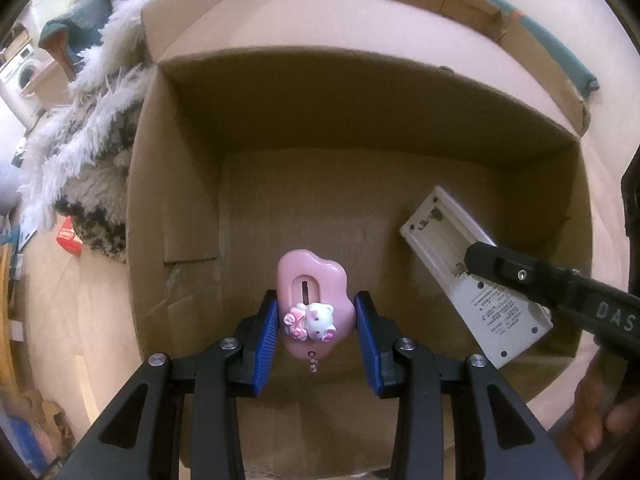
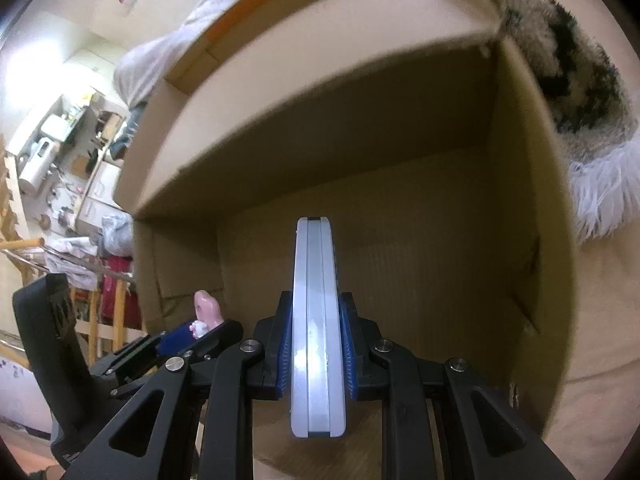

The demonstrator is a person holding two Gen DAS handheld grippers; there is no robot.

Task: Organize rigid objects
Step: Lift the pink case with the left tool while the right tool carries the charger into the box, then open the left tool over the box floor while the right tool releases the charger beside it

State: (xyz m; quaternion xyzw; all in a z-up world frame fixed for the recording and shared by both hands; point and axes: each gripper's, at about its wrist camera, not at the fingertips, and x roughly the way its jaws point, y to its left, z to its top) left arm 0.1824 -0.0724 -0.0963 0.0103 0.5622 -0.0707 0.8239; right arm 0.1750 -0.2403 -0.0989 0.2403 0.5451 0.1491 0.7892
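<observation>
Inside the big cardboard box (image 1: 360, 128) both tools hang low, each with one thing to put down. The left tool (image 1: 316, 320) pinches a pink toy (image 1: 312, 280) with a little white cat on it, one blue pad on each side. The right tool (image 2: 314, 332) pinches a white remote (image 2: 314, 300) by its two flat faces, so it stands on its thin edge.

The step in hand looks like setting both things on the box floor. To do it well, I think each one should go down until it touches the cardboard, and only then should the pads let go, so nothing drops or bounces. The remote would lie better flat. The two tools are near each other, so they should keep apart and leave room between the toy and the remote.

The right tool's black finger shows the letters "DAS". The back of the remote has small printed lines, too tiny to read. A red packet (image 1: 70, 236) outside the box has white letters I cannot make out.
</observation>
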